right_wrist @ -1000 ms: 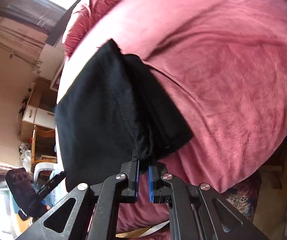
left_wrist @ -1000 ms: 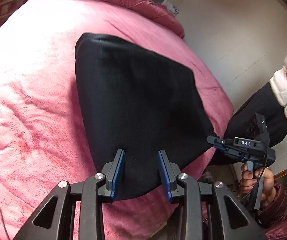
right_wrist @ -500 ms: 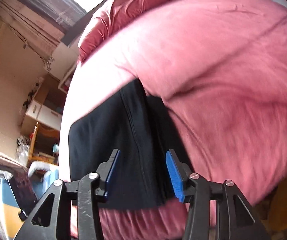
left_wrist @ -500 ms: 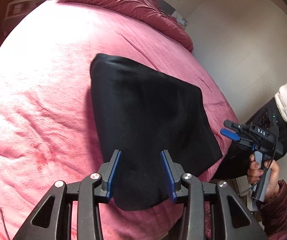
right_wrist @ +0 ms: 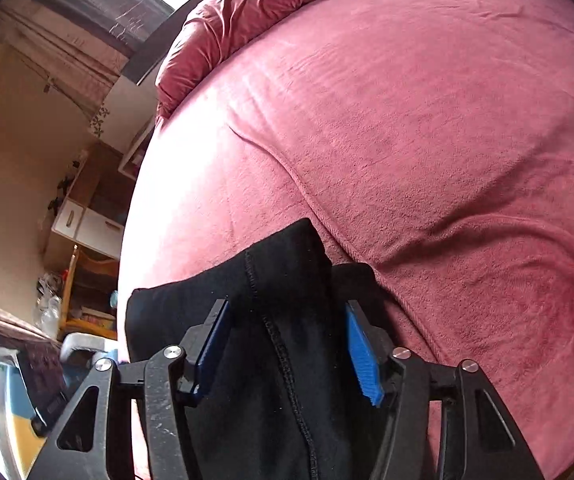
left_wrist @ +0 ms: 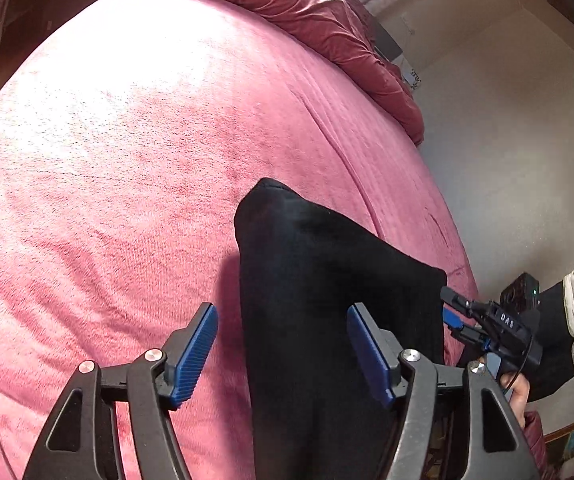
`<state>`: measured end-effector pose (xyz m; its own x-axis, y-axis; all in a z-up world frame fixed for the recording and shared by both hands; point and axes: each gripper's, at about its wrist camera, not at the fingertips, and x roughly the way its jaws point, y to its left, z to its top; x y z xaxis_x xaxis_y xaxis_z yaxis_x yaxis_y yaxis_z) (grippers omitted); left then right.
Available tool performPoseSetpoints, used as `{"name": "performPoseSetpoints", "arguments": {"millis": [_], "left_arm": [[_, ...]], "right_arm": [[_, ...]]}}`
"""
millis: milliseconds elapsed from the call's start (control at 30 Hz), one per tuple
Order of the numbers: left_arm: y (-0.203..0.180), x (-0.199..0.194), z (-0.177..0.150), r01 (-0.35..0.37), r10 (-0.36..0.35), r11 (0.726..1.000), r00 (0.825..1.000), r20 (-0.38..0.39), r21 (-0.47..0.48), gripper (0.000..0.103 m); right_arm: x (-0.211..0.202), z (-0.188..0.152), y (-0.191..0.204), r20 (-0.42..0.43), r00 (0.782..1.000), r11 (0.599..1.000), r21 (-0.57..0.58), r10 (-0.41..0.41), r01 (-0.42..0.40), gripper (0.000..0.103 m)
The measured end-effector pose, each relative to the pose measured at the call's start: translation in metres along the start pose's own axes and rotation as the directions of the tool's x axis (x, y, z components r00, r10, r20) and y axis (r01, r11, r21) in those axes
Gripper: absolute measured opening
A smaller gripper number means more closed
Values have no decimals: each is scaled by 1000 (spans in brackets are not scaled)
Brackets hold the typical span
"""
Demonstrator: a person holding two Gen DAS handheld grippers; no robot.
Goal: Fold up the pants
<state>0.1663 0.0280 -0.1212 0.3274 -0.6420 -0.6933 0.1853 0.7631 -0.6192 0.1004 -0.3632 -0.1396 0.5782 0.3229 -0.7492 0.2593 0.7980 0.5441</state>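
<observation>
Left gripper (left_wrist: 283, 348): jaws spread wide, nothing held. Folded black pants (left_wrist: 327, 320) lie on the pink bed (left_wrist: 127, 160) directly ahead, running between and under its blue pads (left_wrist: 195, 356), not pinched. Right gripper (right_wrist: 287, 354): jaws also wide apart, holding nothing; the pants (right_wrist: 279, 300) sit ahead between its fingers, stitched seam (right_wrist: 271, 328) running down the middle. From the left wrist view the right gripper (left_wrist: 453, 312) sits just beside the pants' right edge. Crumpled duvet (left_wrist: 307, 20) far ahead at the bed's head.
</observation>
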Motion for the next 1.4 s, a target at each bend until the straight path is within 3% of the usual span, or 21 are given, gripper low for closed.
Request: {"name": "performPoseSetpoints", "arguments": {"millis": [233,300,400,500,633,733,900,967,1033,1067,1233,1367,1400], "left_arm": [[16,39,24,65,-73,992,995,-72,-104,67],[12,44,24,82,-90,992,992,-86,-99,54],[-4,39,19,38,-39,999,998,-54,-19,41],[-31,30,7,-79,78,991,997,21,103,38],[-66,41,-7,-292,276,929,956,100,226,37],[-62,60,-2,-373,366,905,928,73,206,46],[-55,45,-7,-353,345,919,935,77,174,55],[-55,34,-10,-360,350,917,933,86,175,60],[-56,23,-16,-360,346,915,932,103,184,60],[-56,16,-22,-362,345,913,931,116,190,60],[-65,-8,-46,-344,318,914,937,146,216,62],[-77,-14,-68,-348,317,902,936,155,255,62],[-80,-13,-72,-346,316,901,937,151,262,62]], "right_arm": [[-1,2,3,-2,1000,999,-52,-14,14,12],[-2,2,8,8,999,996,-83,-38,38,9],[-11,1,16,46,997,990,-125,-63,68,7],[-23,-1,20,106,989,981,-153,-100,116,6],[-11,0,4,83,980,974,-122,-180,190,3],[-3,1,1,63,983,977,-113,-174,180,4],[-14,1,-3,59,991,989,-76,-121,125,8],[-23,-1,-3,59,994,994,-53,-93,96,20],[-35,-9,-3,63,996,997,-43,-65,68,41],[-40,-13,-4,60,997,998,-40,-44,47,43],[-52,-45,-2,9,1000,997,-74,-19,20,44],[-42,-70,1,-41,996,988,-137,-82,76,43],[-40,-75,-1,-44,994,985,-146,-102,94,37]]}}
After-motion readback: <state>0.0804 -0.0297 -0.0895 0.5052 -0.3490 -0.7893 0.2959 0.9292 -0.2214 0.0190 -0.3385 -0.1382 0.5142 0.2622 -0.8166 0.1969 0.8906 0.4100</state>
